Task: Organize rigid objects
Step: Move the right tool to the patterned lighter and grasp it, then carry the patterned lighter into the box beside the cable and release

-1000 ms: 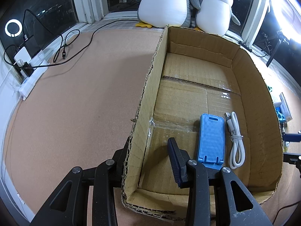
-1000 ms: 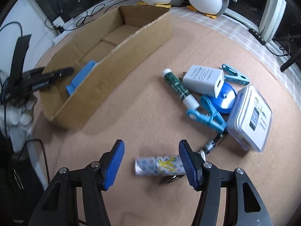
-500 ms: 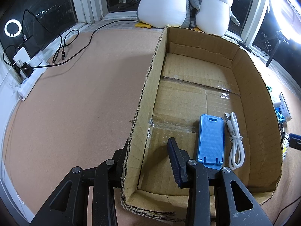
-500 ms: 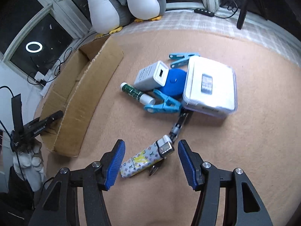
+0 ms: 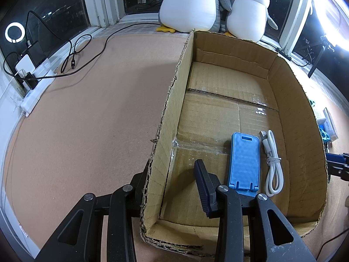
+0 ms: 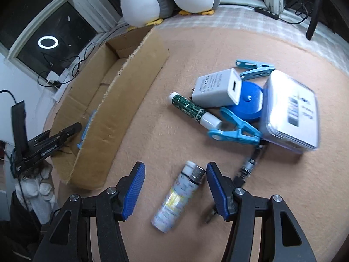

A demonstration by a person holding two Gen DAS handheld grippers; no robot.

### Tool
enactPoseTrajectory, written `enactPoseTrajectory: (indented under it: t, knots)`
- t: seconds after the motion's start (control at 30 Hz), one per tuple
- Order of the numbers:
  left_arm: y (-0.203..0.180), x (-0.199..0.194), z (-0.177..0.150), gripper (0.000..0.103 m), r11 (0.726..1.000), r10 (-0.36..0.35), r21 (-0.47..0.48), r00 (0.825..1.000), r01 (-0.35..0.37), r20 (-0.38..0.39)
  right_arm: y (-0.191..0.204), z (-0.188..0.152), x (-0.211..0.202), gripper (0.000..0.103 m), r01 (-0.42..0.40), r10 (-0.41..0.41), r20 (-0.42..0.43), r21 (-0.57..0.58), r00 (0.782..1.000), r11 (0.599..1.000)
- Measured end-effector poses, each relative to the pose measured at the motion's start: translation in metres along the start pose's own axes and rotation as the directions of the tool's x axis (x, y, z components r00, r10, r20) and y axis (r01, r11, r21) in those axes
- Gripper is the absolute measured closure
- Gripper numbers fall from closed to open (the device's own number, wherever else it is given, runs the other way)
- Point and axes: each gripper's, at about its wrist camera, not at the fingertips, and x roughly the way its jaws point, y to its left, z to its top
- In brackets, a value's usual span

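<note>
My left gripper (image 5: 172,187) straddles the left wall of the cardboard box (image 5: 172,100), one finger outside, one inside; its jaws stand apart around the wall. Inside the box lie a blue phone stand (image 5: 244,159) and a coiled white cable (image 5: 272,163). My right gripper (image 6: 174,187) is open above a patterned lighter (image 6: 176,198) that lies between its fingers on the mat. Beyond it lie a green-and-white tube (image 6: 192,109), a white charger (image 6: 218,87), a blue round tape (image 6: 248,102), two light-blue clips (image 6: 235,131), and a white tin (image 6: 292,111).
The box (image 6: 122,100) stands left of the pile in the right wrist view. Two plush penguins (image 5: 213,6) sit at the far edge. A power strip with cables (image 5: 35,80) lies at the left. A small dark metal piece (image 6: 250,166) lies beside the lighter.
My right gripper has swung and come closer over the lighter, which now lies between its fingers. The left gripper and the box have not moved.
</note>
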Motion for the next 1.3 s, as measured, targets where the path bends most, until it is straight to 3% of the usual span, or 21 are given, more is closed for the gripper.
enactPoseTrajectory:
  t: [0.5,0.73,0.77,1.3]
  knots:
    - [0.001,0.001,0.0,0.064,1.0,-0.002,0.003,1.0,0.002,0.002,0.021,-0.029,0.0,0.05,0.174,-0.172,-0.034,0.061,0.984,0.983]
    - [0.002,0.001,0.0,0.064,1.0,-0.006,-0.001,1.0,0.006,0.004,0.036,-0.025,0.01,0.07,0.28,-0.28,-0.039,-0.021,0.959,0.96]
    - [0.002,0.001,0.0,0.064,1.0,-0.005,-0.001,1.0,0.005,0.003,0.036,-0.024,0.011,0.077,0.298,-0.299,-0.037,-0.033,0.954,0.954]
    - [0.002,0.001,0.0,0.064,1.0,-0.005,0.0,1.0,0.005,0.003,0.026,-0.025,-0.011,0.082,0.228,-0.228,0.012,0.033,0.974,0.973]
